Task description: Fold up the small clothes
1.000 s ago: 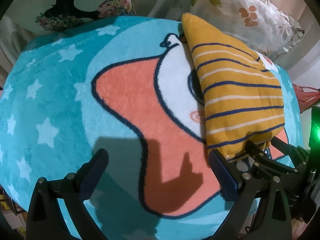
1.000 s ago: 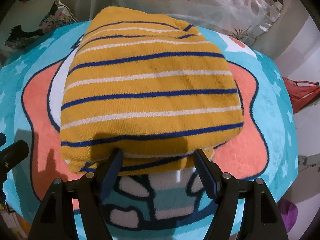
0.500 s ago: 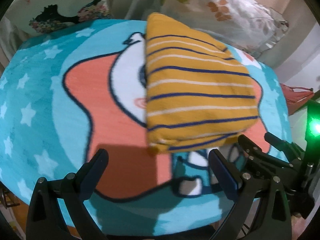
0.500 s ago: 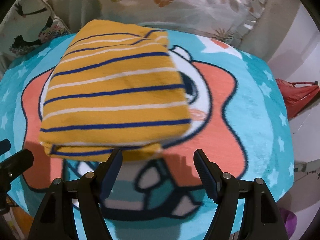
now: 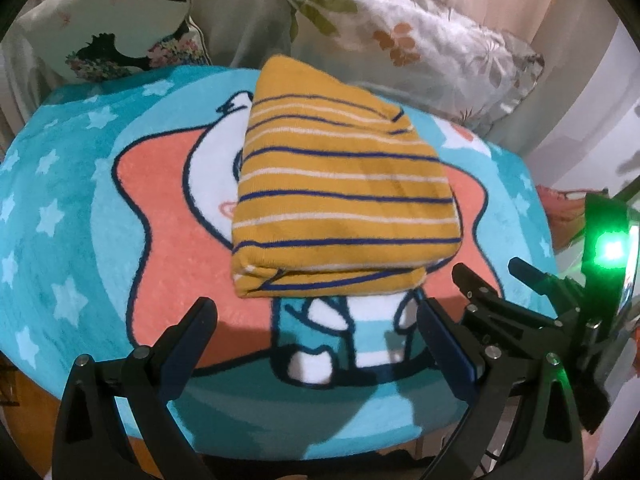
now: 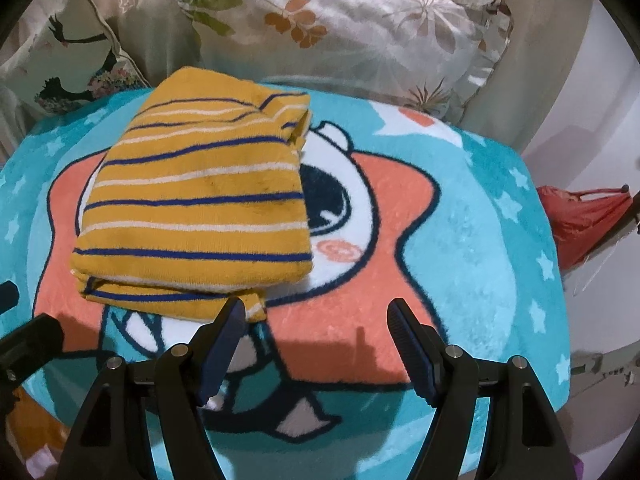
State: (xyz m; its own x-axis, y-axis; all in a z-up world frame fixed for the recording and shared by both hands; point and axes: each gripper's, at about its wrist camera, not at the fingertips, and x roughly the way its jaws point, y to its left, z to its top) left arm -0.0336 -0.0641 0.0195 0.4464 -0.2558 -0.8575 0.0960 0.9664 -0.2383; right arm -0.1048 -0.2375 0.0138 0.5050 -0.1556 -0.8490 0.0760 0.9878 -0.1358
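Both tongs are released and hold nothing — the left tongs [image 5: 314,322] and the right tongs [image 6: 316,326] stand just before the folded yellow striped garment [image 5: 344,204], which lies on the turquoise cartoon blanket [image 6: 472,240], pillows [image 6: 352,36] behind.

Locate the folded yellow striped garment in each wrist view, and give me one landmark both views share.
Left wrist: the folded yellow striped garment sits centre frame, just beyond the open left gripper.
Right wrist: it lies left of centre, its near corner by the left finger of the open right gripper.
Shared landmark: the leaf-print pillow behind the blue cartoon mat.
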